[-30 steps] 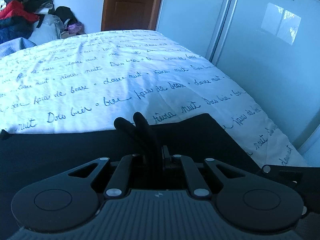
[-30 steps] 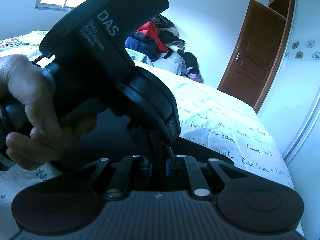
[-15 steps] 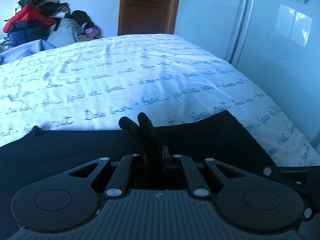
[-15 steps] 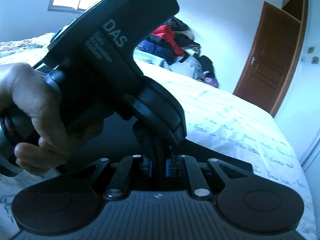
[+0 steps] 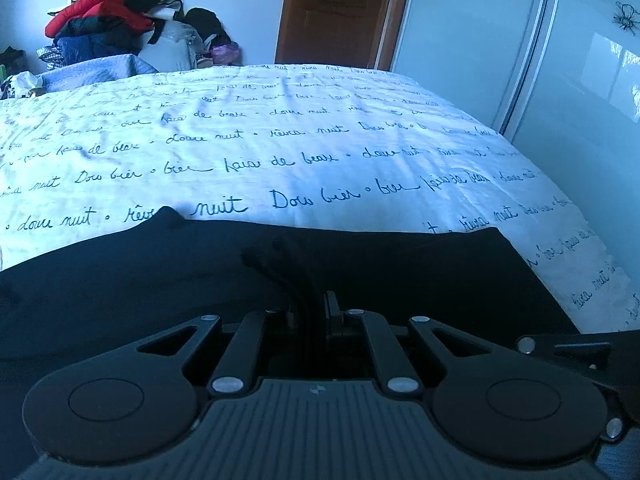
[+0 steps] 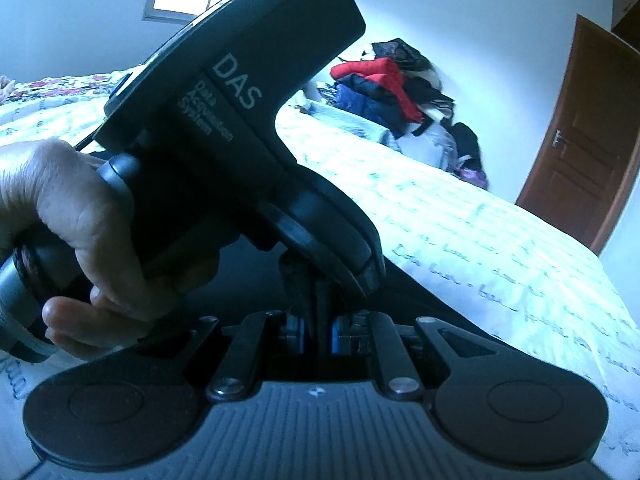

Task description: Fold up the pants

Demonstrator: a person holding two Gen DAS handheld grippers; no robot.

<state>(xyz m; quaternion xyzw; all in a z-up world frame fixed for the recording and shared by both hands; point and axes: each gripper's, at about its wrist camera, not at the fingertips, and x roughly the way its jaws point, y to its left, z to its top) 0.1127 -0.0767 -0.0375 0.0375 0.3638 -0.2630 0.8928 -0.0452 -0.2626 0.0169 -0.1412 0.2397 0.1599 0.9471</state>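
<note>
Both grippers, left and right, pinch the pants on the bed; soft, limp cloth, best held at edges

This is a bedroom in a home. Ahead of the fingers stretches a bed under a white cover printed with handwriting. Beyond it stand a heap of clothes, a brown wooden door and, to the right, sliding wardrobe doors.
</note>
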